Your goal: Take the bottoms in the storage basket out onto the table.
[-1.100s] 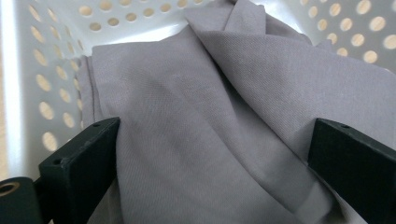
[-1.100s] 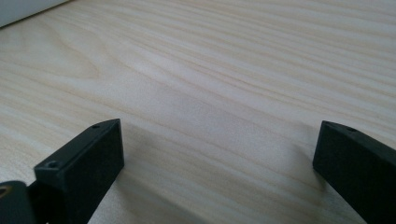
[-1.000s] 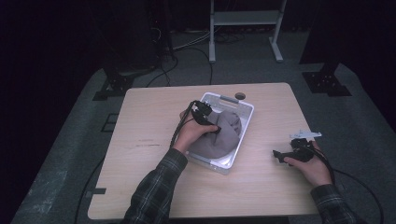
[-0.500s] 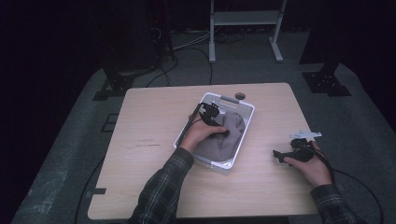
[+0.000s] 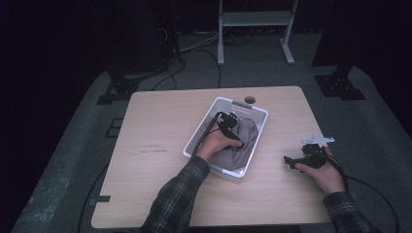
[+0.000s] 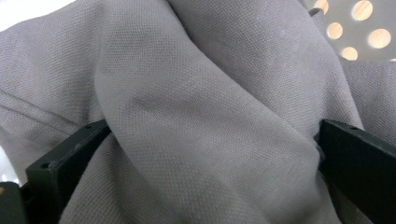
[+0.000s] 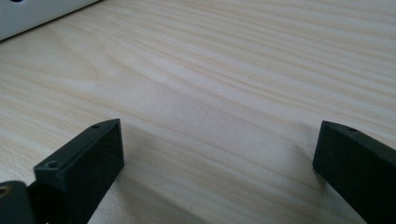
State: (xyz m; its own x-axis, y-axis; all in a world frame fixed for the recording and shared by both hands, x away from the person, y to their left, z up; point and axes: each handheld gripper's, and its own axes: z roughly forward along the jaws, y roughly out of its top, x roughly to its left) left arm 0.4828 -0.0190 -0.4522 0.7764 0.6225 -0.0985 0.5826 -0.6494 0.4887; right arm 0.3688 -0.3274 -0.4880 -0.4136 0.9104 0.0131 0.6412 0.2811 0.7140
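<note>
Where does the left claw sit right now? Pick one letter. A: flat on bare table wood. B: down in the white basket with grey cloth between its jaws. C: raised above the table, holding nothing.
B: the left claw is down in the white basket, and the left gripper view shows its wide-apart jaws with grey cloth bunched between them.

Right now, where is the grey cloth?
In the high view, the grey cloth lies bunched inside the white basket at the table's middle, with the left gripper pressed into it, jaws spread around a fold.
</note>
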